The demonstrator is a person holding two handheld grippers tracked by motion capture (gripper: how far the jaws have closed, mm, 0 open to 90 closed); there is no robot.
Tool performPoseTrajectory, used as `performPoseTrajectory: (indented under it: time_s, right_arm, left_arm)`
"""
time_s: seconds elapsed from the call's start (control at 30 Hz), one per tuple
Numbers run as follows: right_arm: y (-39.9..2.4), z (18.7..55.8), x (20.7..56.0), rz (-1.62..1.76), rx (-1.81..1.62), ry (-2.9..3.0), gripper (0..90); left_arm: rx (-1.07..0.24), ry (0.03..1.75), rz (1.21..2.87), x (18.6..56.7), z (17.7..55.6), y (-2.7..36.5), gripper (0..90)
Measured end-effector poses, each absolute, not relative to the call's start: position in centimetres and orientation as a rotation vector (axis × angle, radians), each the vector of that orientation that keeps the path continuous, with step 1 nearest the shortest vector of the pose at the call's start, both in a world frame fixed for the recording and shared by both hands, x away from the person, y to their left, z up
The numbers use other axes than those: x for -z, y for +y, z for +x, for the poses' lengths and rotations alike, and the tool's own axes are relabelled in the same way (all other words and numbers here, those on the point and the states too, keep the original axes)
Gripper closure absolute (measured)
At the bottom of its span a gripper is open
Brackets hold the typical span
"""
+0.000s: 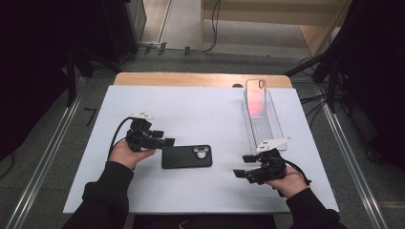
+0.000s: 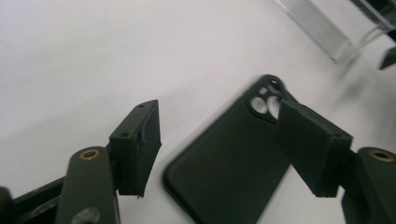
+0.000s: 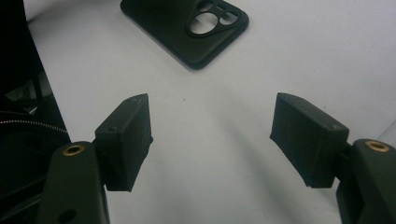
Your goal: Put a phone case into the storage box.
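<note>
Left gripper [image 1: 168, 141] open beside black phone case [image 1: 186, 156]; clear tray [image 1: 264, 125] well apart.

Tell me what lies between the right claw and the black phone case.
Nothing: in the high view, bare white table runs from the right claw to the black phone case.

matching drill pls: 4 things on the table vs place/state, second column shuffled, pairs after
Things:
1. black phone case
2. clear phone case
3. left claw
4. right claw

Place or state:
A. leaning upright at the far end of the clear tray
B. open, beside the near end of the clear tray, away from both cases
C. lying flat in the middle of the white table
D. open, at the short end of the black phone case, not gripping it

Pairs: 1-C, 2-A, 3-D, 4-B
</note>
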State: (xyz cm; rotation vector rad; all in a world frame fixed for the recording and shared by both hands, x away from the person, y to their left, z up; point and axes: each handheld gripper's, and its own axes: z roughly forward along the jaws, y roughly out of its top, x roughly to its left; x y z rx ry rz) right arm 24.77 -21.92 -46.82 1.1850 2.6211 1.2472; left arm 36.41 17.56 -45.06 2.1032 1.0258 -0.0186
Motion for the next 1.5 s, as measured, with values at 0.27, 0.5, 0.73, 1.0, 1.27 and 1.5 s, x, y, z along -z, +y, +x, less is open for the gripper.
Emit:
performPoseTrajectory:
  time_s: [0.27, 0.5, 0.73, 1.0, 1.27, 1.5]
  right_arm:
    - [-21.8, 24.7, 46.9, 1.202, -1.235, 2.655, 27.0]
    - [-21.8, 24.9, 46.9, 1.192, -1.238, 2.651, 27.0]
    - [-21.8, 24.9, 46.8, 1.184, -1.238, 2.649, 27.0]
    - [-22.1, 25.0, 47.0, 1.200, -1.225, 2.648, 27.0]
    - [-22.4, 25.1, 46.9, 1.218, -1.222, 2.628, 27.0]
    - [-22.3, 24.9, 46.8, 1.203, -1.213, 2.629, 27.0]
  left_arm:
    - [0.010, 1.061, 2.108, 45.9, 37.8, 17.0, 68.7]
    - [0.087, 1.090, 2.129, 47.1, 38.5, 16.8, 90.0]
    - [0.134, 1.103, 2.192, 48.8, 38.8, 16.6, 90.0]
    - [0.132, 1.101, 2.240, 49.2, 38.0, 16.8, 90.0]
    - [0.139, 1.081, 2.283, 48.6, 36.5, 17.5, 89.9]
    - [0.139, 1.065, 2.302, 48.5, 35.6, 17.4, 89.9]
